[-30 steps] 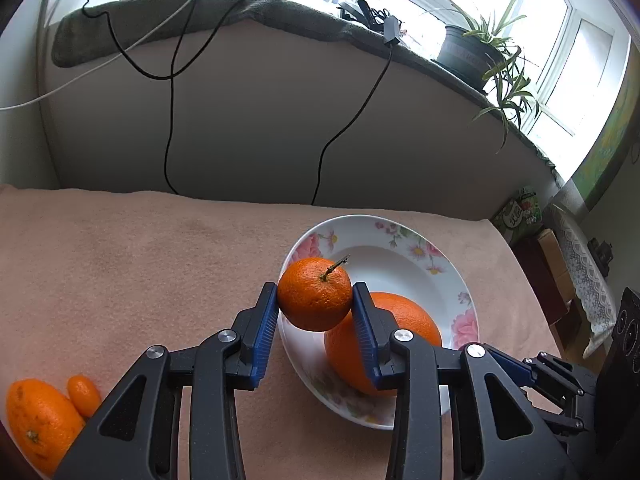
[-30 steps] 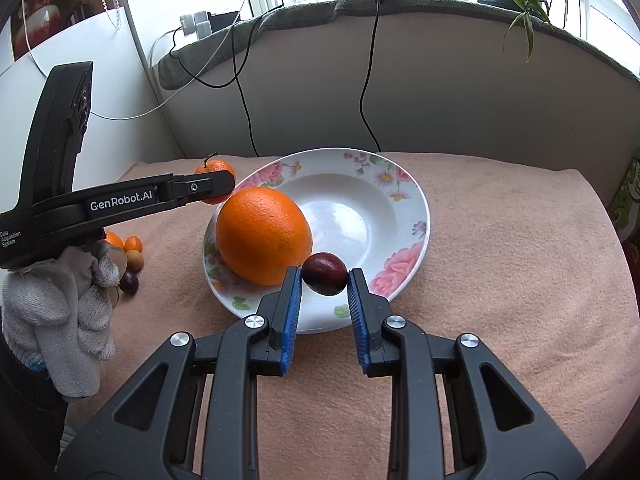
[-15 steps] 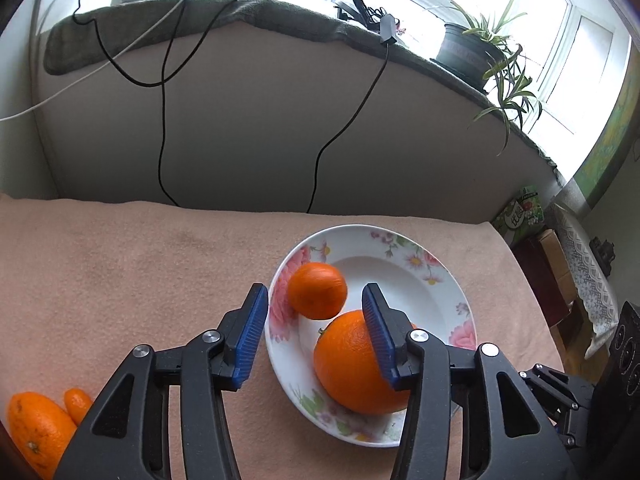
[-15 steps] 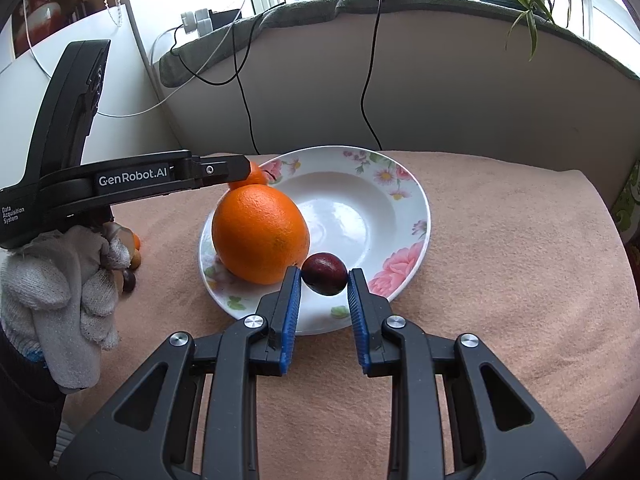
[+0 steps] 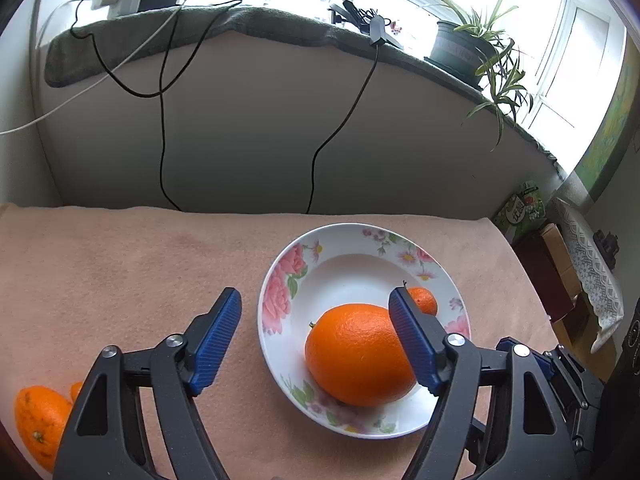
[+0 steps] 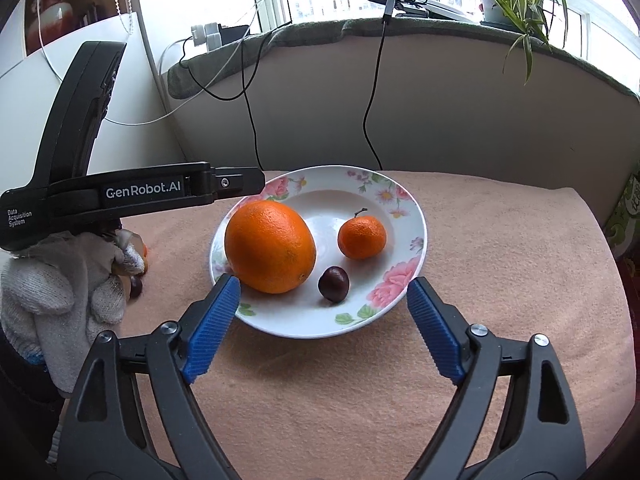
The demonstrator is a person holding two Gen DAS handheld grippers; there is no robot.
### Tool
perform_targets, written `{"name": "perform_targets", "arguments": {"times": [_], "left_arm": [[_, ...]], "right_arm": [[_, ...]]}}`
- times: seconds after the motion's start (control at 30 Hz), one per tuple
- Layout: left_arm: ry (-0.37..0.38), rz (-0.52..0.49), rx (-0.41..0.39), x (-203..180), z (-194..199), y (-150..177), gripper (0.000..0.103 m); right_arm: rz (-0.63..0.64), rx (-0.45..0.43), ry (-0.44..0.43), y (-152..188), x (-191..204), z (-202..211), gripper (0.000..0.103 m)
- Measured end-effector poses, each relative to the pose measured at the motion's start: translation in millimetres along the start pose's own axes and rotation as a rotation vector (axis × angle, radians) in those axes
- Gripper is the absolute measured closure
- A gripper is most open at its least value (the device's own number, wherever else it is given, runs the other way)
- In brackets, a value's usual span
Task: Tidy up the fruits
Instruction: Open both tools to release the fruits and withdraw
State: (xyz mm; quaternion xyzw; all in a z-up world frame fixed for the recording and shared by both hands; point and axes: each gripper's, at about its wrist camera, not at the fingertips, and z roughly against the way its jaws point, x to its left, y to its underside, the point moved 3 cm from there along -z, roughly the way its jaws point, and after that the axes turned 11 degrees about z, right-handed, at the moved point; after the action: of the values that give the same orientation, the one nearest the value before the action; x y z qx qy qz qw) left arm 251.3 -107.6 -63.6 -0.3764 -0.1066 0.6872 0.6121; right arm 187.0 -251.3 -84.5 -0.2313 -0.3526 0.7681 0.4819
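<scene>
A flowered white plate (image 6: 404, 204) (image 5: 280, 280) sits on the peach cloth. In it lie a large orange (image 6: 270, 246) (image 5: 358, 354), a small stemmed mandarin (image 6: 362, 237) (image 5: 423, 300) and a dark plum (image 6: 334, 278). My left gripper (image 5: 316, 340) is open and empty above the plate's near-left edge; its right finger hides part of the mandarin. My right gripper (image 6: 322, 328) is open and empty just in front of the plate. The left gripper's black body (image 6: 132, 192) reaches in from the left in the right wrist view.
More fruit lies on the cloth at the left: an orange (image 5: 38, 420) with a smaller one behind it, and small dark fruits (image 6: 136, 286) by the gloved hand (image 6: 60, 292). Cables hang down the wall behind. The table's edge drops off at the right.
My left gripper opened and let the mandarin go into the plate, where it rolled to the right. My right gripper opened wide and dropped the plum into the plate.
</scene>
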Motion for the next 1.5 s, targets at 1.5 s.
{"name": "perform_targets", "arguments": {"times": [1.5], "left_arm": [[-0.047,0.034,-0.152,57.2,116.7,29.4,0.022]], "right_arm": [[0.065,-0.022,-0.063,-5.5,63.4,30.4,0.006]]}}
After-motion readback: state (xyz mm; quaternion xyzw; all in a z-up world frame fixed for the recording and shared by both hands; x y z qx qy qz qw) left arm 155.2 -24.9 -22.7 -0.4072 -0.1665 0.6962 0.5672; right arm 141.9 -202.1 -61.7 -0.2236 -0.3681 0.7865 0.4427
